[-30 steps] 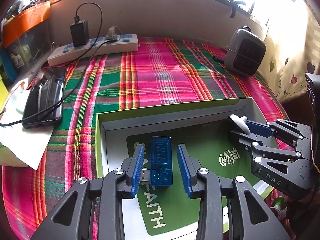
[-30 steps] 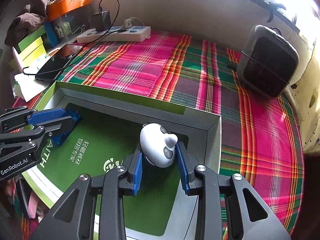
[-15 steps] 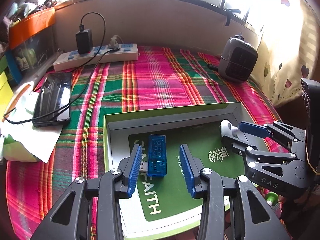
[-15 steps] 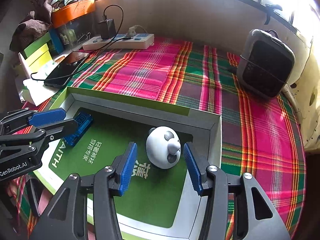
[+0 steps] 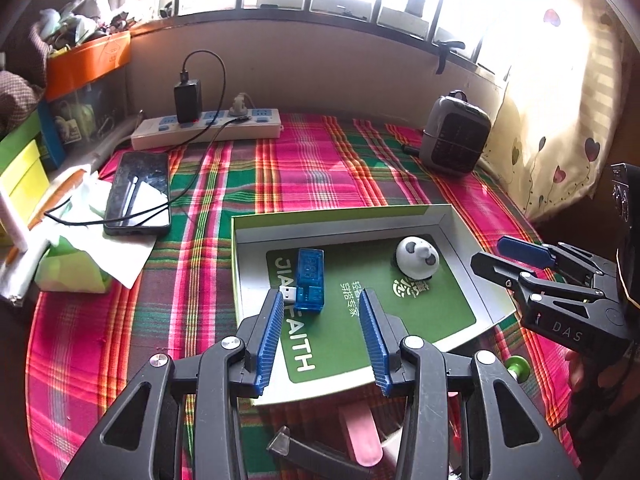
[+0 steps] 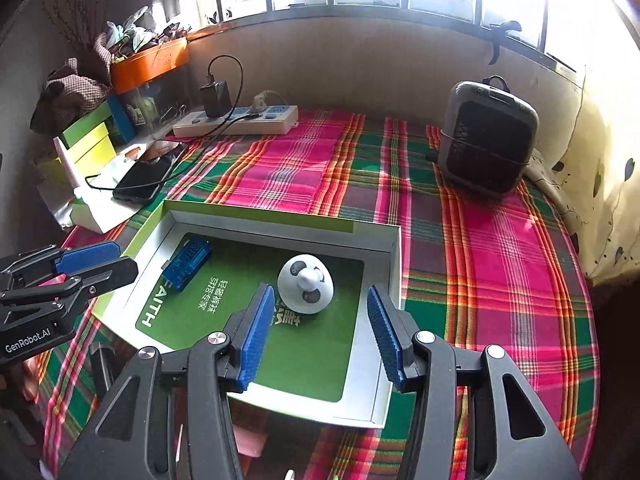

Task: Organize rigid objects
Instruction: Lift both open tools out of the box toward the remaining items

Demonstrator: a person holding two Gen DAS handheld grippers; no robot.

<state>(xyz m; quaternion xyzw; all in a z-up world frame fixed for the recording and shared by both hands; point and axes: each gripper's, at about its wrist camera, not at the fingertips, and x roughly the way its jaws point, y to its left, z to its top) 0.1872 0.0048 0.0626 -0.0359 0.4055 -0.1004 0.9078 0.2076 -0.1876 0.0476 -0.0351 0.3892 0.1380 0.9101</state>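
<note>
Both hand-held grippers, left (image 5: 322,334) & right (image 6: 320,330), hang open w/ nothing between the pads, bc the USB tester (image 5: 310,278) & panda toy (image 6: 306,289) sit inside the box lid (image 6: 394,256), prob sorted already.

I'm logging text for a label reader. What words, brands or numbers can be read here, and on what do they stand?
"FAITH", with partly hidden letters "JIA" before it: white print on the green insert of the box.
"DAS": side of the right gripper.
"GenRobot.AI": side of the left gripper.
Chinese characters on the insert: too small to read surely.
Display on the blue USB tester: blurred.
</note>
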